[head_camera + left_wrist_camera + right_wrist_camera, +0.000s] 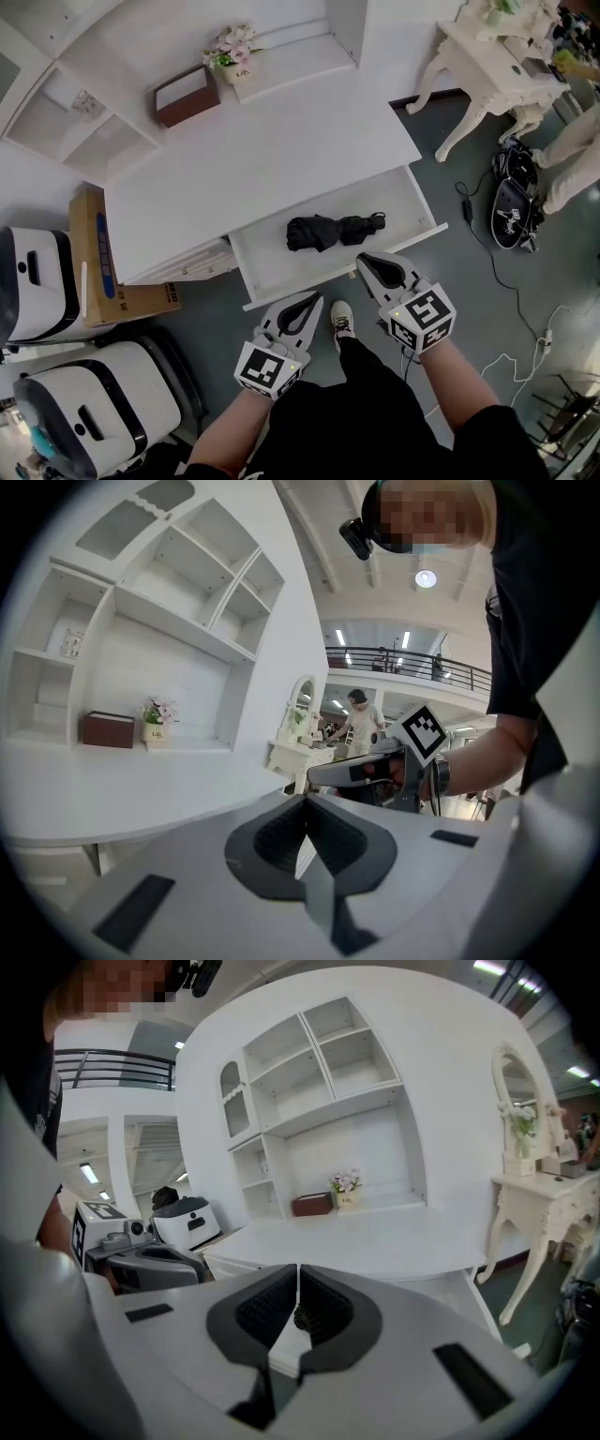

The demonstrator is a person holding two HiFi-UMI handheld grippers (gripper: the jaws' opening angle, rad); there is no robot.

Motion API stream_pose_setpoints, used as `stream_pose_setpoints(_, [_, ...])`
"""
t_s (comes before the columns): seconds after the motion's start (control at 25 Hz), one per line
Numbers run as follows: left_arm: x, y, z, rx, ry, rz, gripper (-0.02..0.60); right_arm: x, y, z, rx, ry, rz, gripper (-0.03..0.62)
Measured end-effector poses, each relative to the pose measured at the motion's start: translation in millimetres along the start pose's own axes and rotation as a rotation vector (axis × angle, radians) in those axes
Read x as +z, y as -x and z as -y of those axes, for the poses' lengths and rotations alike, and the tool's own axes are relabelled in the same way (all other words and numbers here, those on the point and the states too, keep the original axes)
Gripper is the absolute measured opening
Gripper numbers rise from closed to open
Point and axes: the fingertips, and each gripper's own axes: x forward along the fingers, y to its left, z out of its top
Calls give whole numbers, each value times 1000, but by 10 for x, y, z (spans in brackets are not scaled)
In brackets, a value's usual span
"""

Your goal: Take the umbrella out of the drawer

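Note:
A folded black umbrella lies in the open white drawer of the desk, its handle end toward the right. My right gripper hangs over the drawer's front edge, just in front of the umbrella; its jaws are shut with nothing in them. A dark bit of the umbrella shows through the gap of my right gripper. My left gripper is in front of the drawer, below its front edge, jaws shut and empty. In the left gripper view my left gripper points across the desk edge.
The white desk top holds a brown box and a small flower pot. A cardboard box and white machines stand at the left. A white dressing table and cables are at the right.

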Motion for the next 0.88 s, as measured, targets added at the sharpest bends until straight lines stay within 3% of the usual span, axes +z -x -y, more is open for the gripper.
stream_pose_setpoints(0.28, [-175,-234,-82,26,18,-25,-3,-274,-339,235,73,70,-105,10])
stream_pose_setpoints(0.4, [-229,-310,-78,27,26,-49,-3,-422,-476,316,102,121,-162,60])
stream_pose_setpoints(0.88, [-321,-471,-108,48,59,-72,-3,-990,-1033,618,231,334,-397,146])
